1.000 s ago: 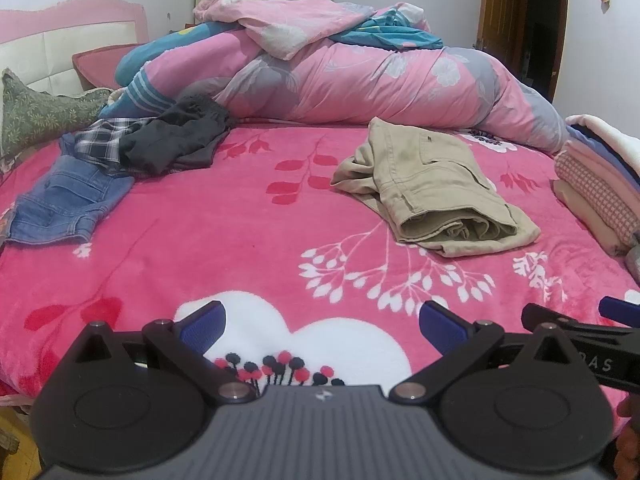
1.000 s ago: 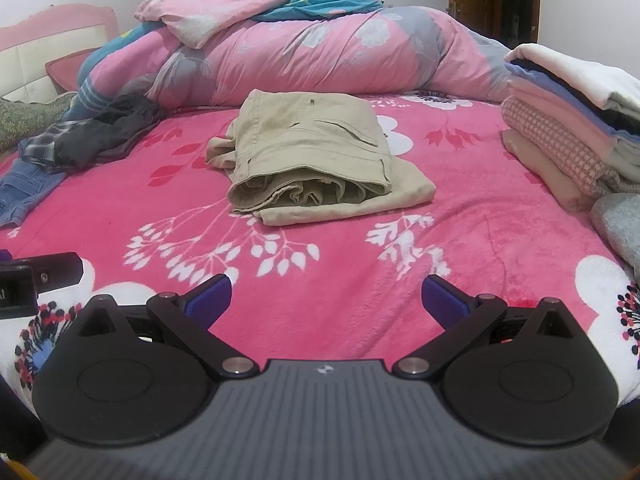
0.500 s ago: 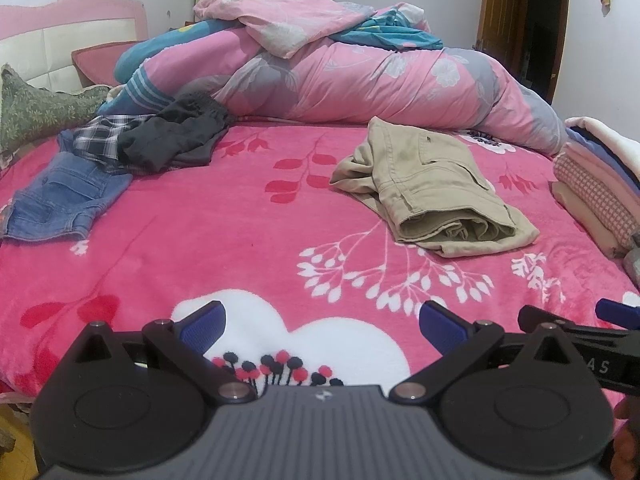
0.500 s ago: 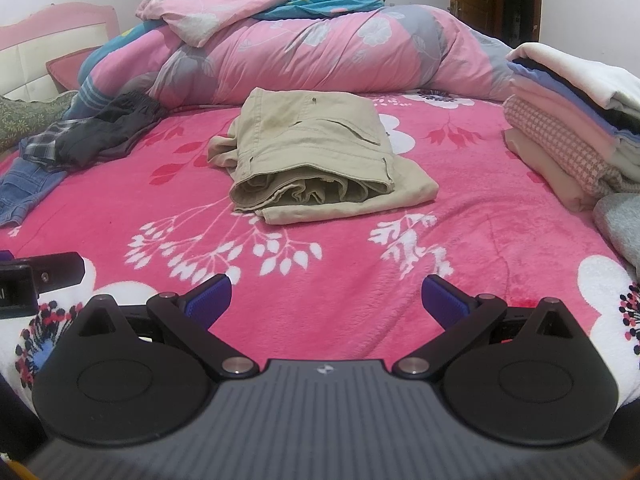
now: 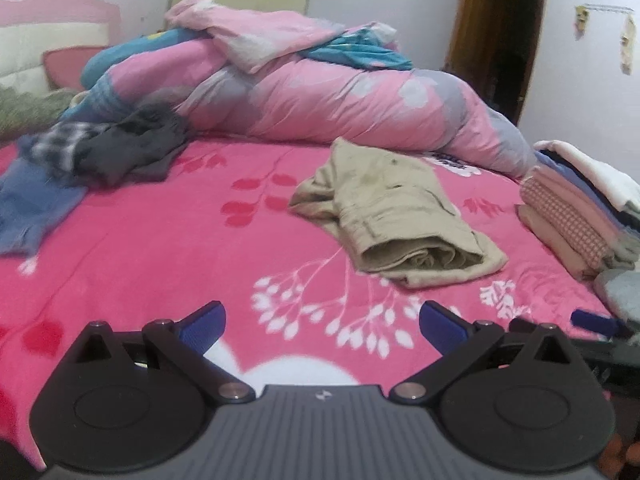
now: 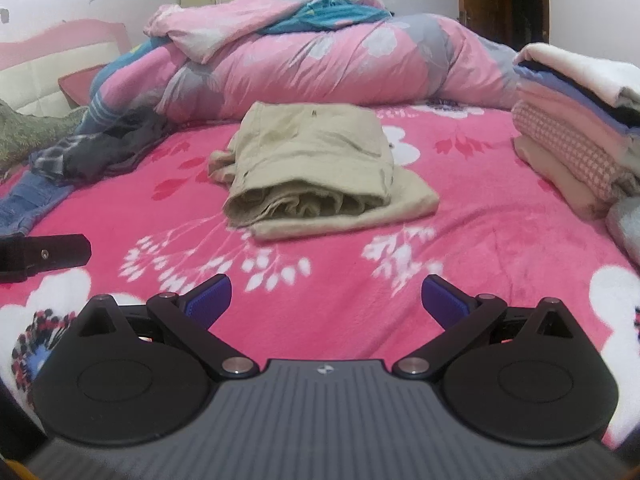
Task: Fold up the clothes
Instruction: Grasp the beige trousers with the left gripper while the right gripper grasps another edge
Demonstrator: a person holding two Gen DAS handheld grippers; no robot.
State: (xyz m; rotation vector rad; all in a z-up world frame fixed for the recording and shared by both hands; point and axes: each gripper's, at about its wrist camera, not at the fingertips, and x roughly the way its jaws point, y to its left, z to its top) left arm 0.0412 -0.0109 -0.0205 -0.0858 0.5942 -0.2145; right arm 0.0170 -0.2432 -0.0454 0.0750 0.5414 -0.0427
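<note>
Bed with hot-pink floral fleece blanket [image 5: 168, 248] fills both views. Pink-and-grey duvet [image 5: 340, 108] bunched along the far side, teal cloth on top of it. Pink and cream headboard [image 6: 48, 64] far left, pale wall, dark wooden door [image 5: 504, 40] far right.

Folded khaki trousers [image 6: 316, 160] lie mid-bed, rolled end facing the cameras, well apart from both grippers. Unfolded heap [image 5: 116, 148] far left: dark grey garment, plaid shirt, blue jeans. Folded stack [image 6: 576, 132] at right edge, partly cut off by the frame.

Left gripper [image 5: 322, 322] spread wide, empty, low over the near blanket edge. Right gripper [image 6: 326, 300] also wide, empty; its blue tip pokes into the left view at right.

Left view motion-blurred, garment details soft. No legible writing; small logo on each gripper body unreadable.
</note>
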